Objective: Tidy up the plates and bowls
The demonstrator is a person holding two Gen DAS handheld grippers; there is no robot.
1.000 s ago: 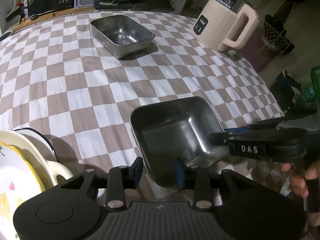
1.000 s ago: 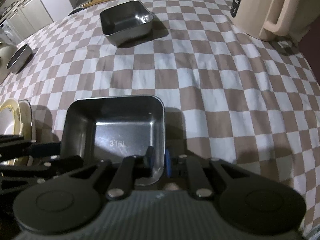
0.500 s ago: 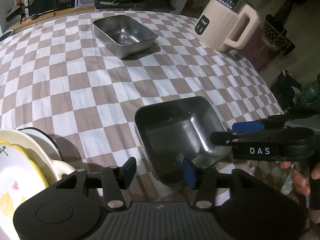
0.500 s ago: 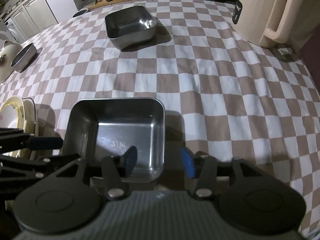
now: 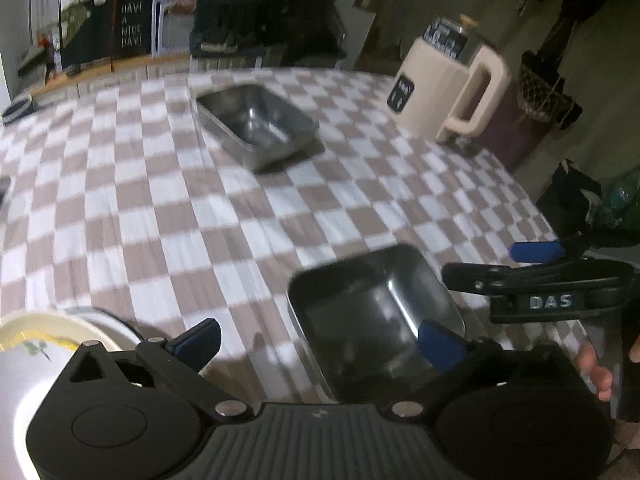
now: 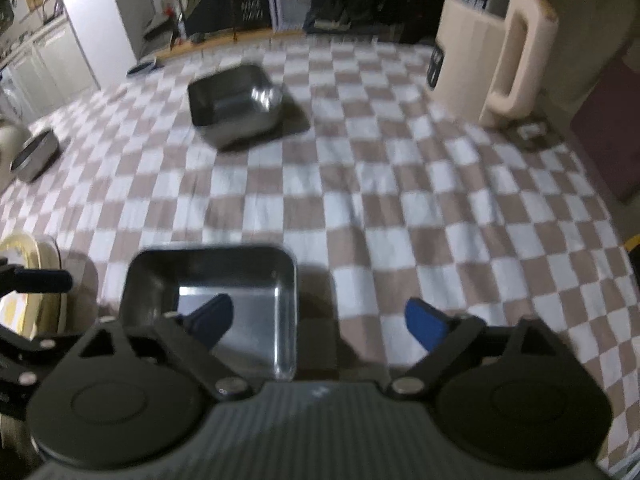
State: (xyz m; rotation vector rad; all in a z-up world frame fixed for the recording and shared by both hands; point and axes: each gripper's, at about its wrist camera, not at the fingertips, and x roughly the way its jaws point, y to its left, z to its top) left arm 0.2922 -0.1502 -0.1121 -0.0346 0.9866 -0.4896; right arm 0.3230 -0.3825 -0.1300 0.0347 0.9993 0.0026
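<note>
Home kitchen: checkered tablecloth (image 6: 400, 184), electric kettle (image 6: 492, 52), white cabinets (image 6: 48, 64).

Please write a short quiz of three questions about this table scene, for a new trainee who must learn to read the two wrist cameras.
1. True or false: the right tongs are shut on the near steel tray.
2. How many square steel trays stand on the checkered cloth?
3. What lies at the left edge, beside the near steel tray: (a) a kettle, (b) a stack of plates, (c) a pan?

Key
1. False: both the right tongs and the left tongs are open, and nothing is gripped.
2. Two: the near one and the far steel tray.
3. (b). The cream kettle stands far right.
</note>
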